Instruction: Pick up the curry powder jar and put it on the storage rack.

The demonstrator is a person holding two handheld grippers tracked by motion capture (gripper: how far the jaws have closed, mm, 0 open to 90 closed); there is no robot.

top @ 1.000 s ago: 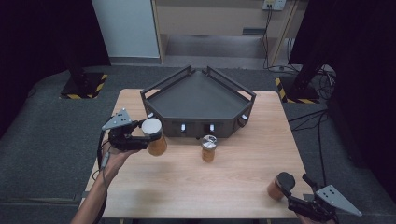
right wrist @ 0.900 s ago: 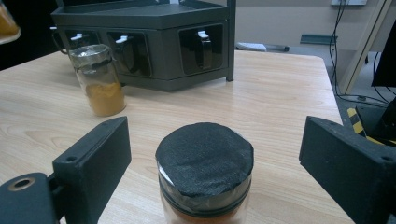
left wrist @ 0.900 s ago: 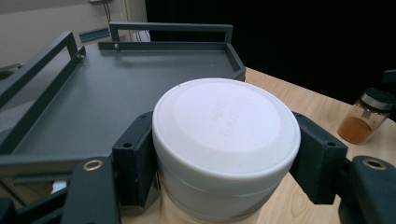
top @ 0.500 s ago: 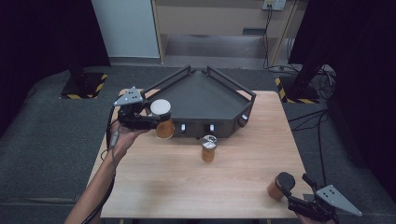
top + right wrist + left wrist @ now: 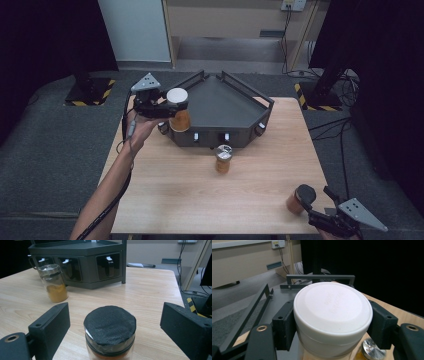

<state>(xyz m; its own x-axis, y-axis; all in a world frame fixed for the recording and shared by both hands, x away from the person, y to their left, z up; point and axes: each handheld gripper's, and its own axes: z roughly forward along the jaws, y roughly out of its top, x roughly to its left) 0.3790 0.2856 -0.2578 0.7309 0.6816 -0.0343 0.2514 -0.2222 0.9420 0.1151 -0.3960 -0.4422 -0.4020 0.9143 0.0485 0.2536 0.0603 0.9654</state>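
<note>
I have the white-lid jar clenched in my left hand-held gripper — the two black jaws press on the sides of its lid, as I see in the left gripper view. The jar hangs in the air at the near left corner of the dark rack, just above its edge.

What could go wrong? I hold the jar only by its lid. If the lid is loose, the heavy part with the orange powder could slip down and fall on the desk. The lid is round and smooth too, so it could slide out of the jaws if I tip my hand.

The rack has a thin rail around it. If I bring the jar in too low, its bottom could knock the rail and twist in my grip. If I let go too early, it could land on the edge and topple.

My right hand-held gripper is released. Its jaws stand wide on both sides of the black-lid jar at the near right of the desk and do not touch it. If I close them off-centre, I could push that jar over — it stands close to the near edge, so it might roll off.

The silver-lid jar stands alone in the middle, just in front of the rack. A careless swing of my arm could bump it.
</note>
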